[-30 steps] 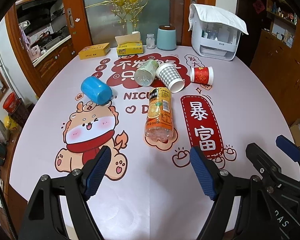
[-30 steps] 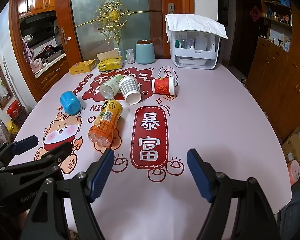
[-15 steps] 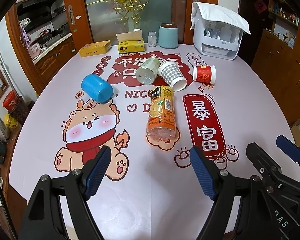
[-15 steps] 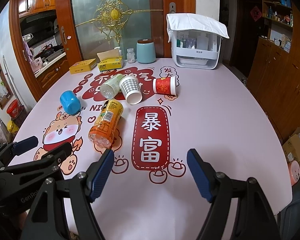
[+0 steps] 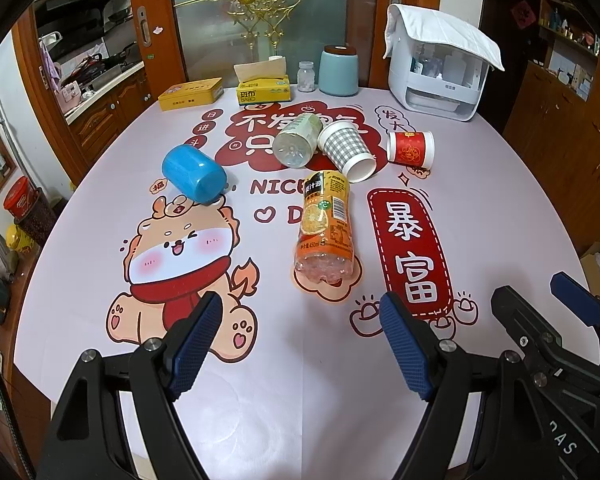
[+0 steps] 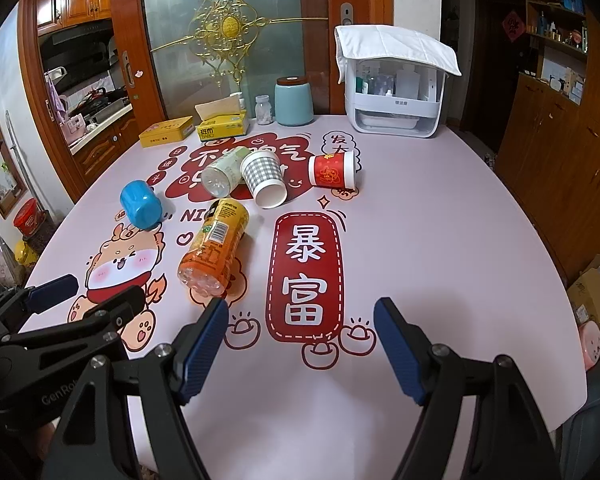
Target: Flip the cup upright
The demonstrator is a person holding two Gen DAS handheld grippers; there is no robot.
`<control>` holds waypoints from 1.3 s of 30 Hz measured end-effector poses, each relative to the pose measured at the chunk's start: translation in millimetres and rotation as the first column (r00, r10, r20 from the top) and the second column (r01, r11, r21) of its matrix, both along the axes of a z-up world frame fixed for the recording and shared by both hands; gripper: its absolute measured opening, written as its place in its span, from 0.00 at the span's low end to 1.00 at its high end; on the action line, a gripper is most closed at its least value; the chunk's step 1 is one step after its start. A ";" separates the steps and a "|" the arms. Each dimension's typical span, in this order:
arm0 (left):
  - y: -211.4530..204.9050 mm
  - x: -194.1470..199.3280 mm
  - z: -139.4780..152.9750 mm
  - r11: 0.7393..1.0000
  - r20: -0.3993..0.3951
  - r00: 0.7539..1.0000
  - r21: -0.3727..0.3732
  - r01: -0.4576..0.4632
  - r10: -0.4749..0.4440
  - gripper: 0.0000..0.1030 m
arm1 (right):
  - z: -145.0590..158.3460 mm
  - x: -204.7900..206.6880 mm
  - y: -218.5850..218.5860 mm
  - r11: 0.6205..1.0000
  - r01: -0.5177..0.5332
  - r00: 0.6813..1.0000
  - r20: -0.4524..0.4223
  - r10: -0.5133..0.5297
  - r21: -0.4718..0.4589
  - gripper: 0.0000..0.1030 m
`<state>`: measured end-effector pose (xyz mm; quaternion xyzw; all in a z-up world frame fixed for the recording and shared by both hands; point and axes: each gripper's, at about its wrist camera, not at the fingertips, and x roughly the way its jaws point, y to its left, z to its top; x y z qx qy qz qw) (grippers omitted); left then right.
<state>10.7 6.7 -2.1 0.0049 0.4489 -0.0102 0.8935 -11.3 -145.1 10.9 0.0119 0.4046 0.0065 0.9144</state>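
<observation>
Left wrist view shows the left gripper (image 5: 300,340) spread wide and holding nothing, low over the near edge of the surface (image 5: 500,184). The right gripper (image 6: 300,344) is likewise spread and empty beside it. Three cups lie on their sides toward the far half: a blue cup (image 5: 194,174) near the left edge, a checked paper cup (image 5: 346,150) in the middle, and a red paper cup (image 5: 410,148) just to its right, apart from it. A clear bottle (image 5: 298,140) lies touching the checked cup, and an orange juice bottle (image 5: 326,224) lies between the grippers and the cups. Along the far edge stand a yellow tin (image 5: 190,94), a tissue box (image 5: 262,88), a small jar (image 5: 306,77), a teal canister (image 5: 339,70) and a white organiser (image 5: 440,80) under a cloth. Wooden cabinets and a glass door stand behind.
</observation>
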 end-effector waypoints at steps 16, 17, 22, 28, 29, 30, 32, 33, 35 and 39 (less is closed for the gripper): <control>3.8 8.0 0.6 1.000 0.005 1.000 -0.011 0.006 -0.006 0.77 | -3.7 11.9 9.0 1.000 -0.025 1.000 0.008 0.025 -0.004 0.73; 5.3 9.6 1.5 1.000 0.008 1.000 -0.014 0.005 -0.005 0.77 | -3.8 11.8 7.2 1.000 -0.026 1.000 0.007 0.026 0.000 0.73; 9.2 21.3 7.2 1.000 0.030 1.000 -0.013 0.000 0.000 0.77 | -6.9 19.7 8.2 1.000 -0.030 1.000 -0.005 0.031 0.008 0.73; 9.8 31.1 7.7 1.000 0.039 0.999 -0.010 0.004 -0.004 0.77 | -5.9 26.9 9.5 0.999 -0.037 0.999 0.009 0.037 0.000 0.73; 10.0 32.6 7.5 1.000 0.041 0.999 -0.008 0.004 -0.004 0.77 | -5.3 28.7 9.2 0.999 -0.037 0.999 0.013 0.037 0.001 0.73; 9.3 35.6 7.5 1.000 0.044 0.999 -0.004 0.005 -0.005 0.78 | -4.3 29.9 9.6 0.999 -0.035 0.999 0.015 0.035 0.001 0.73; 9.1 39.3 7.5 1.000 0.046 0.999 -0.001 0.009 -0.009 0.78 | -2.0 34.3 7.1 1.000 -0.027 0.999 0.024 0.026 0.006 0.73; 9.0 41.3 7.6 1.000 0.048 0.999 0.001 0.009 -0.009 0.78 | -0.7 36.3 6.0 1.000 -0.022 0.999 0.028 0.022 0.008 0.73; 9.2 42.7 7.0 1.000 0.053 0.999 0.009 0.006 -0.007 0.78 | 2.2 41.5 3.7 1.000 -0.016 0.999 0.040 0.015 0.013 0.73; 8.5 53.0 2.4 1.000 0.039 0.999 0.011 0.015 -0.015 0.78 | 4.1 53.3 3.2 1.000 -0.014 0.999 0.049 0.014 0.013 0.73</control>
